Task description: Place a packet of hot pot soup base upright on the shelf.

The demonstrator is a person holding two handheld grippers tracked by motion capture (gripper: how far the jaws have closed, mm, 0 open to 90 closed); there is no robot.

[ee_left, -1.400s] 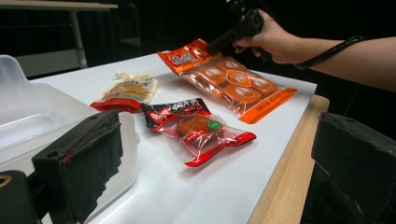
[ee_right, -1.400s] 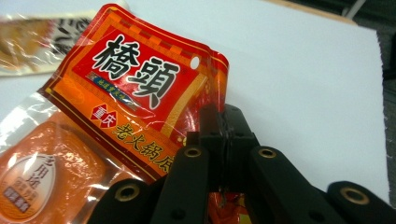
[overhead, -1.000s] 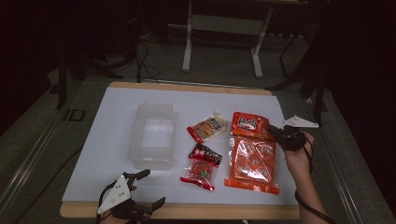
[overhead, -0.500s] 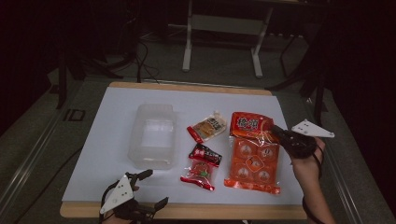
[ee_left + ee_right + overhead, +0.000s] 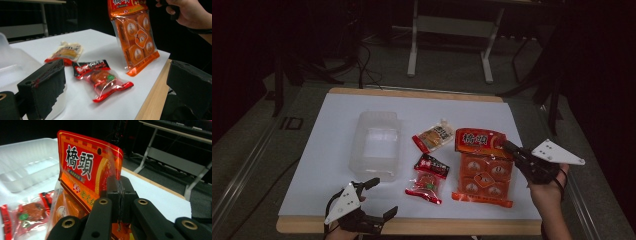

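A large orange snack pack [image 5: 482, 167] with a red header hangs tilted, its lower edge near the white table top [image 5: 332, 125]. My right gripper [image 5: 507, 146] is shut on the pack's upper right corner; in the right gripper view the gripper [image 5: 119, 191] pinches the red header [image 5: 85, 167]. In the left gripper view the pack [image 5: 135, 35] stands lifted under a hand [image 5: 190, 12]. My left gripper [image 5: 384, 199] rests open at the table's front left edge, nothing between its fingers [image 5: 45, 85].
A clear plastic tray [image 5: 376, 145] sits left of centre. A small red-black snack packet [image 5: 428, 177] lies beside it, and a pale orange pouch [image 5: 434, 136] lies behind that. A metal stand [image 5: 452, 30] is beyond the table's far edge.
The right gripper has risen and drawn back toward the right with the orange pack, whose top edge has come up off the table. The left gripper has stayed put.
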